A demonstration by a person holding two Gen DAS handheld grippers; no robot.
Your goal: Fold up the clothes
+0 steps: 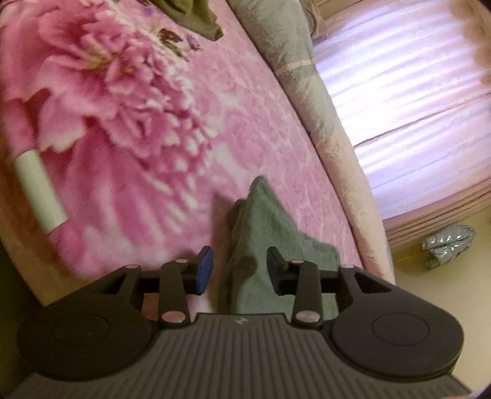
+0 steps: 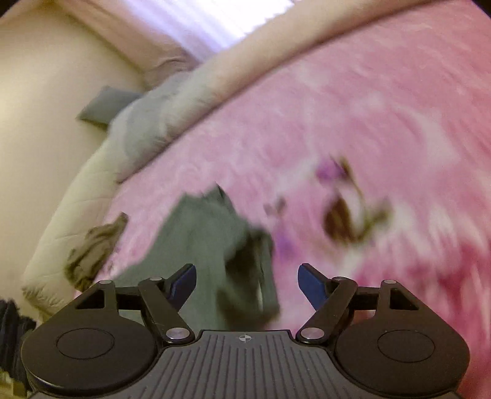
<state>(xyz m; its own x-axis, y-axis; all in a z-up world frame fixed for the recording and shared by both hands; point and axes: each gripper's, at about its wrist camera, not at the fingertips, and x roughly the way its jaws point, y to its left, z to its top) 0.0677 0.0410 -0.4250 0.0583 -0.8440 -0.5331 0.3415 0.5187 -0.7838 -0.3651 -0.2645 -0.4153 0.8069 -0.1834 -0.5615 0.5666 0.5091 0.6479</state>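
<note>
A grey-green garment (image 1: 260, 245) lies bunched on the pink flowered blanket (image 1: 138, 122) near the bed's edge. My left gripper (image 1: 239, 270) is open, its fingers on either side of the cloth fold, not pinching it. In the right wrist view the same kind of grey-green cloth (image 2: 211, 245) lies on the blanket (image 2: 383, 107), blurred by motion. My right gripper (image 2: 247, 287) is wide open with the cloth between and below its fingers. Another olive garment (image 1: 190, 15) lies at the far end of the bed.
A white cylinder (image 1: 40, 193) lies on the blanket at left. The bed's padded beige edge (image 1: 346, 172) runs beside pale curtains (image 1: 414, 92). A silver crumpled bag (image 1: 448, 245) sits on the floor. A brown cloth (image 2: 92, 248) hangs over the bed edge.
</note>
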